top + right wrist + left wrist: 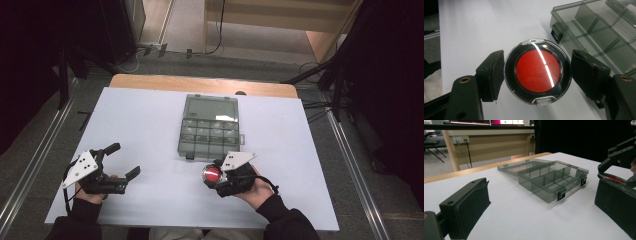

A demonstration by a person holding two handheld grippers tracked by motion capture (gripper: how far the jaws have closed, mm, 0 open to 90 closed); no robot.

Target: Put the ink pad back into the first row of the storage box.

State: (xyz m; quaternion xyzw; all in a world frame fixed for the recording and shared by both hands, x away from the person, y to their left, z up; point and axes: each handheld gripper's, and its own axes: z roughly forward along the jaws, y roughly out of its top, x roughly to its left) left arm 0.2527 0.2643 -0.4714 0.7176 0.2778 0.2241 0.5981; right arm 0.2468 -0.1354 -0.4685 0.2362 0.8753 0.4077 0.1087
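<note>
Left gripper point(122, 161) sits on the white tabletop point(150, 125) at the left, fingers released wide, nothing between them. Clear grey compartment box point(209, 127) lies open mid-tabletop, lid flat behind it. Right gripper point(537, 68) just before the box, fingers clenched on a round red compact point(537, 68).

A lab-like recording room: black curtains point(395, 75), floor rails point(30, 165), a white-covered table point(150, 125).
</note>
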